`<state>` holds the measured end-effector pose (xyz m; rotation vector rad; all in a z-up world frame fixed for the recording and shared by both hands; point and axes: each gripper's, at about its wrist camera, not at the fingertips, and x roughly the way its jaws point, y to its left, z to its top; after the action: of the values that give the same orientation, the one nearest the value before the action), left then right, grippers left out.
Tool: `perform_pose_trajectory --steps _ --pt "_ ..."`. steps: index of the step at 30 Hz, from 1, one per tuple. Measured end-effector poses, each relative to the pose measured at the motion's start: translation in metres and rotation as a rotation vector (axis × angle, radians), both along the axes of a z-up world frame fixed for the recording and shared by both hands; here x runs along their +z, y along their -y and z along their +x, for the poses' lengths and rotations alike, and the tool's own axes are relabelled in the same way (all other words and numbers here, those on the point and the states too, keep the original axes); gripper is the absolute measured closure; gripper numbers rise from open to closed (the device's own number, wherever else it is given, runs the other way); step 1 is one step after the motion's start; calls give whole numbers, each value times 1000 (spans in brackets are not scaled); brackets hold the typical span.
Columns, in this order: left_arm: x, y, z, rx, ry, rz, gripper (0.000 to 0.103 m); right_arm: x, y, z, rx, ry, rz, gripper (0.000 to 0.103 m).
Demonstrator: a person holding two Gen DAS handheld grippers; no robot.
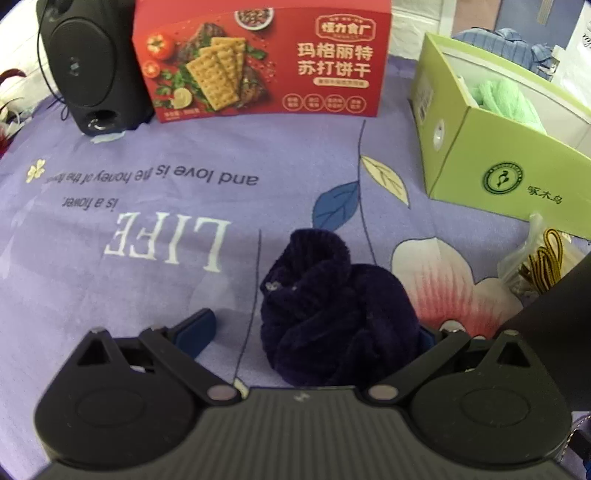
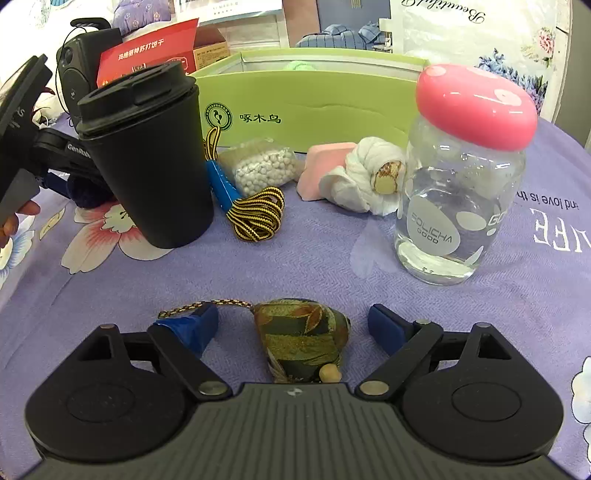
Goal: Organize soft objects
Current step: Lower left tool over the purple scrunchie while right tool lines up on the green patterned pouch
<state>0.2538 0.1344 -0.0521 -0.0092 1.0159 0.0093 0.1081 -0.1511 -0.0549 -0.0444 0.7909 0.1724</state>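
Both claws stand wide and grip nothing: the left gripper (image 1: 314, 328) straddles a dark blue knitted bundle (image 1: 332, 314) on the purple cloth (image 1: 147, 258), the right gripper (image 2: 295, 325) straddles a brocade pouch (image 2: 301, 336), near the green box (image 2: 314, 107)

Bedding shop: floral bedsheet (image 1: 147, 258), packaged bedding (image 2: 351, 33) behind.

Between my left tongs: dark navy ribbed knit cloth bundle (image 1: 332, 306), fuzzy. Between my right tongs: green-gold brocade fabric pouch (image 2: 303, 336), slight sheen. Ahead-left of them: matt black plastic cup (image 2: 147, 158).
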Motion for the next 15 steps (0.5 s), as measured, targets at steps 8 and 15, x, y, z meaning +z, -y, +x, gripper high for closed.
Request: perform_pose_trajectory --steps 8,15 --pt "-2 2 -2 9 4 11 0 -1 -3 4 -11 4 -7 21" --pt "-2 2 -2 3 8 7 0 -1 -4 11 -6 -8 -14 17"
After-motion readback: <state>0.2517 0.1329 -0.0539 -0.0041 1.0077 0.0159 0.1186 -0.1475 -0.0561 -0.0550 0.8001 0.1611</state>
